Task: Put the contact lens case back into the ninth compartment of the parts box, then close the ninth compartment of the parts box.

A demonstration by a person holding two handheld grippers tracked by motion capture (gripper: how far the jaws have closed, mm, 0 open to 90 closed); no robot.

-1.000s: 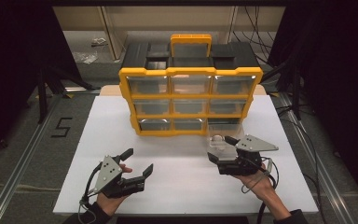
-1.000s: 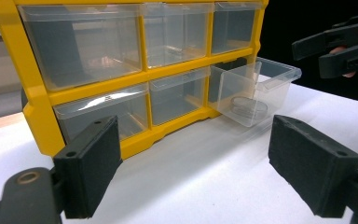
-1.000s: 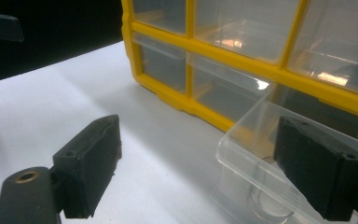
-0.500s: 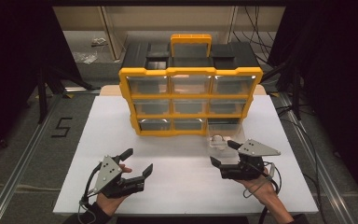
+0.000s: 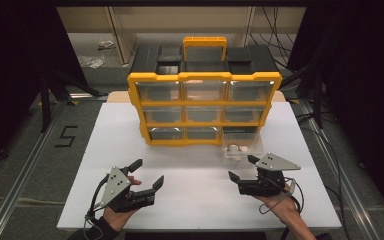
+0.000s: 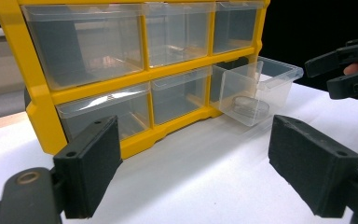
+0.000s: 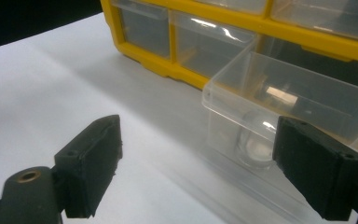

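A yellow organiser (image 5: 205,107) with clear drawers stands at the back of the white table (image 5: 190,200). Its bottom right drawer (image 5: 242,145) (image 6: 256,88) (image 7: 289,107) is pulled out and holds a small round clear-white object (image 5: 234,150) (image 6: 250,106) (image 7: 256,149). My right gripper (image 5: 243,167) is open just in front of that drawer, apart from it, with nothing between its fingers. My left gripper (image 5: 147,172) is open near the table's front left, holding nothing. The left gripper view also shows the right gripper (image 6: 345,70) at its right edge.
The other drawers look closed and mostly empty. A black lid section with a yellow handle (image 5: 204,47) lies behind the organiser. Dark floor and metal rails (image 5: 25,165) flank the table, with cables (image 5: 325,145) on the right.
My right gripper has drawn back toward the front edge and let go of the bottom right drawer, which now stands pulled out. The left gripper has stayed in place.
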